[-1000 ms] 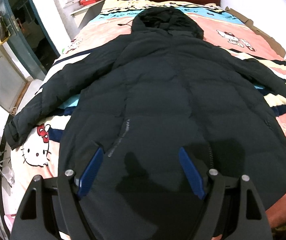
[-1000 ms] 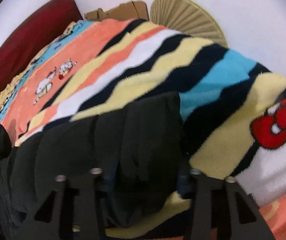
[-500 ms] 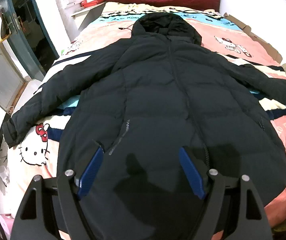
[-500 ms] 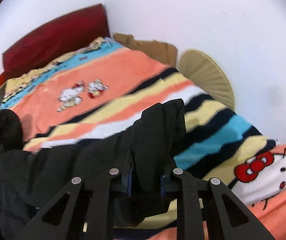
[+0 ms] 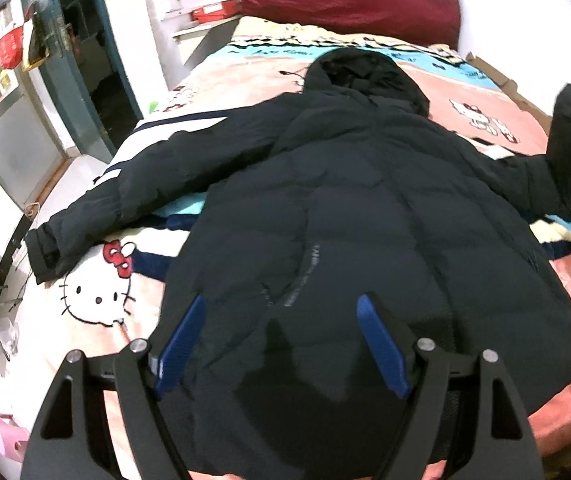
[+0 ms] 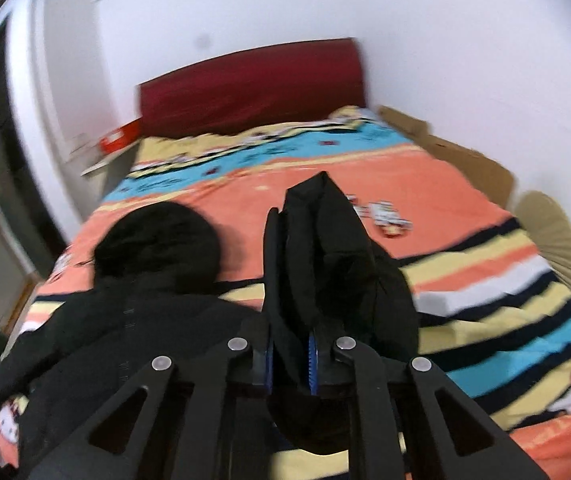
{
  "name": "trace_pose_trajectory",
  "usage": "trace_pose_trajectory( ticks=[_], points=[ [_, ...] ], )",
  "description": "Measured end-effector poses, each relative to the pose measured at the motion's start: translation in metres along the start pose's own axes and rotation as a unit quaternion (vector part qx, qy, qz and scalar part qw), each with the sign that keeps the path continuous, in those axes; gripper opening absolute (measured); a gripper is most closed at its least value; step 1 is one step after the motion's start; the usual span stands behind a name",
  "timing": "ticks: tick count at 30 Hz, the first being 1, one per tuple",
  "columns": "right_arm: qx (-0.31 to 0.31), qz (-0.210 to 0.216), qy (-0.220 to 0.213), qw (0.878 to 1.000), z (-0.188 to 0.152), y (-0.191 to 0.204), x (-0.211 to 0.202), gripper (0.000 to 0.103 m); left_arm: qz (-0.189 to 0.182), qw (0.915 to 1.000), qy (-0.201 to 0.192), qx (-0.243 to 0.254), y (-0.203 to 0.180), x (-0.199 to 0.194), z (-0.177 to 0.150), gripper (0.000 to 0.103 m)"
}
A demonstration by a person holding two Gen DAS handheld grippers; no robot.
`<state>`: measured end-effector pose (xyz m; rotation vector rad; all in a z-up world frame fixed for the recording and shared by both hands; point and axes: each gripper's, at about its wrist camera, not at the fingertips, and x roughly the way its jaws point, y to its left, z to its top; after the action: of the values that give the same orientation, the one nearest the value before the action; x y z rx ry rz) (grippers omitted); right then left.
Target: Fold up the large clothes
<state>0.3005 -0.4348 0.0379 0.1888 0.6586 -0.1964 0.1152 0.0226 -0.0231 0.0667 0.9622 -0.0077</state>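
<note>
One black padded coat (image 5: 365,216), one striped blanket (image 6: 485,300), one red headboard (image 5: 349,4), two grippers (image 5: 281,344) (image 6: 290,354).

The jacket (image 5: 365,240) hem is cut off below; the nightstand (image 6: 101,152) is blurred.

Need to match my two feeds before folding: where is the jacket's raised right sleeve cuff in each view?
Left wrist view: the sleeve cuff is at the far right edge, lifted off the blanket.
Right wrist view: the sleeve cuff stands at center, clamped in the right gripper.
Shared landmark: the jacket's hood, lying toward the dark red headboard.
</note>
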Motion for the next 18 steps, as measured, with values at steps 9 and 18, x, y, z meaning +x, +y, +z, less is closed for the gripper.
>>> trace_pose_trajectory(
  ticks=[9, 18],
  points=[
    [-0.086, 0.063, 0.02, 0.994, -0.012, 0.139, 0.002, 0.012, 0.031, 0.999, -0.014, -0.029, 0.051, -0.002, -0.013, 0.077],
    [-0.159, 0.079, 0.078, 0.981, -0.076, 0.247, 0.046, 0.012, 0.043, 0.9975, -0.023, -0.052, 0.094, 0.007, -0.02, 0.077]
  ],
)
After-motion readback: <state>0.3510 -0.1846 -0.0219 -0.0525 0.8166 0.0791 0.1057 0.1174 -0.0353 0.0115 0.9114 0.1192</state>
